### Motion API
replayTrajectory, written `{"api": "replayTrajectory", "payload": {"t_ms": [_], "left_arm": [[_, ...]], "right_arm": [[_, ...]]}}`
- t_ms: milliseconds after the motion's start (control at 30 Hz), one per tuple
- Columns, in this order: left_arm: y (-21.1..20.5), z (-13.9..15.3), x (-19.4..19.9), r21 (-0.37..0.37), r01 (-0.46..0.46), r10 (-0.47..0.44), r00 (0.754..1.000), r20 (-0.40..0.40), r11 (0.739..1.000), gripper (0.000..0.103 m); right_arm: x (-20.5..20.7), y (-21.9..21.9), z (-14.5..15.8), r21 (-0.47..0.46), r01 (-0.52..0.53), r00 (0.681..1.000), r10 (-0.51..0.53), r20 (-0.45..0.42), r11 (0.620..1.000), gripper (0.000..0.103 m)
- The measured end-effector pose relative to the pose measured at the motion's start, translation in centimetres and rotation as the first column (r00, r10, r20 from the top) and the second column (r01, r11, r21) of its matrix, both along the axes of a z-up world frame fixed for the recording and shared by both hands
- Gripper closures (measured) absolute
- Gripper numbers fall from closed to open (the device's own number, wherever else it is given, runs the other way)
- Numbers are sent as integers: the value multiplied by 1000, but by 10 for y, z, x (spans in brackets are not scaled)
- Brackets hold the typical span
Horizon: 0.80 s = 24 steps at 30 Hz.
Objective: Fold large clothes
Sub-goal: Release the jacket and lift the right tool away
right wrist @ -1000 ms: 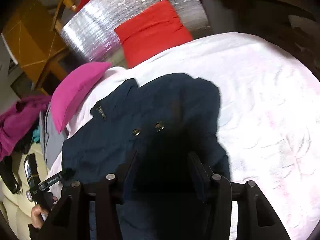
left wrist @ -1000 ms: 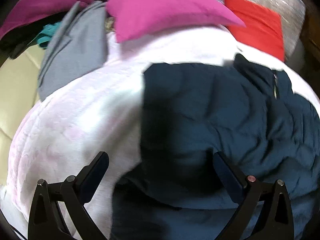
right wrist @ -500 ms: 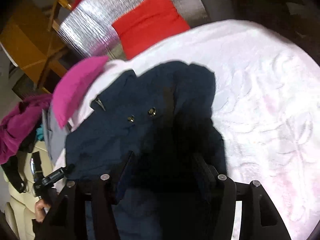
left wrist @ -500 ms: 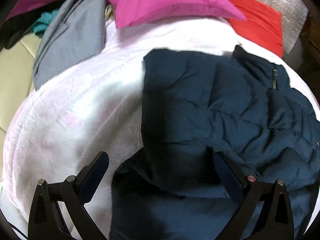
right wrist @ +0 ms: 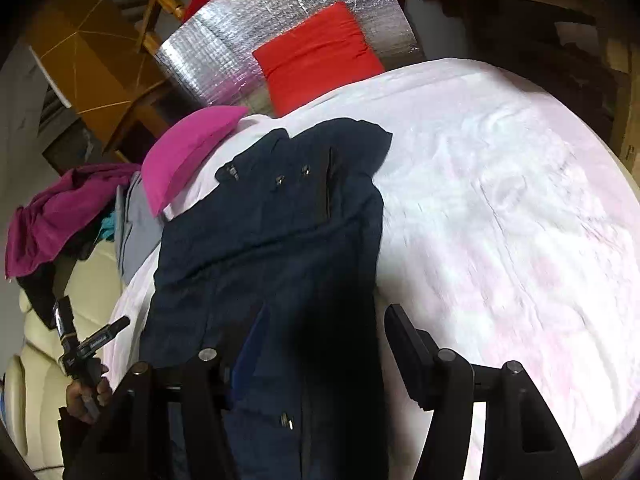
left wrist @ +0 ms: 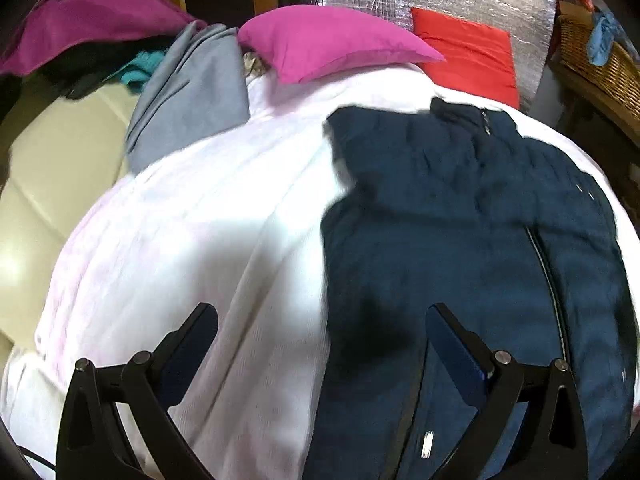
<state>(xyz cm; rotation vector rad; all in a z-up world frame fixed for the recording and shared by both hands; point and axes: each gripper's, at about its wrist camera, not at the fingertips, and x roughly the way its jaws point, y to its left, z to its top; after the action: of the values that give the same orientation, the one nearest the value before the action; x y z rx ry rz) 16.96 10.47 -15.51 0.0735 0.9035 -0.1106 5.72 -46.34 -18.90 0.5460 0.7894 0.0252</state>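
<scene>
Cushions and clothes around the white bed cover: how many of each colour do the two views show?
Pink cushion: 1
Red cushion: 1
Navy jacket: 1
Grey garment: 1
Magenta garment: 1
Teal garment: 1
Total: 6

Pulled both tongs back from the navy jacket (right wrist: 272, 248); my right tongs (right wrist: 320, 344) are opening, and more bed (right wrist: 500, 200) shows.

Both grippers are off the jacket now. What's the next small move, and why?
Probably bring the left hand-held gripper down on the jacket edge lying between its open fingers. The jacket lies lengthwise on the white blanket, still long; the right hand-held gripper is opening, pressing nothing, so a fresh grip comes before the next fold.
</scene>
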Motion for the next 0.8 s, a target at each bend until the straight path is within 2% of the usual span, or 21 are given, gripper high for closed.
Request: {"api": "replayTrajectory", "payload": {"t_ms": [133,300,433,600,700,800], "left_arm": [[18,-1,-32,23,7,-6,999,-32,1000,0],[34,4,-63,-12,-14,13,995,-96,1000,0],[38,2,-72,-36,-56,48,982,-183,998,0],[42,-5,-76,-27,-85,76,971,-227,996,0],[50,-15,-76,-3,-116,110,953,-281,993,0],[61,-26,-79,-52,-147,120,931,-345,988,0]], "right_arm": [[-22,3,-6,27,-17,1000,17,6,1000,34],[-46,7,-17,52,-36,999,35,10,998,33],[-58,8,-28,69,-64,998,63,8,996,32],[-66,10,-49,119,-75,997,77,-13,990,31],[-73,14,-60,145,-96,995,100,-23,985,31],[-80,17,-71,184,-108,993,115,-25,977,31]]}}
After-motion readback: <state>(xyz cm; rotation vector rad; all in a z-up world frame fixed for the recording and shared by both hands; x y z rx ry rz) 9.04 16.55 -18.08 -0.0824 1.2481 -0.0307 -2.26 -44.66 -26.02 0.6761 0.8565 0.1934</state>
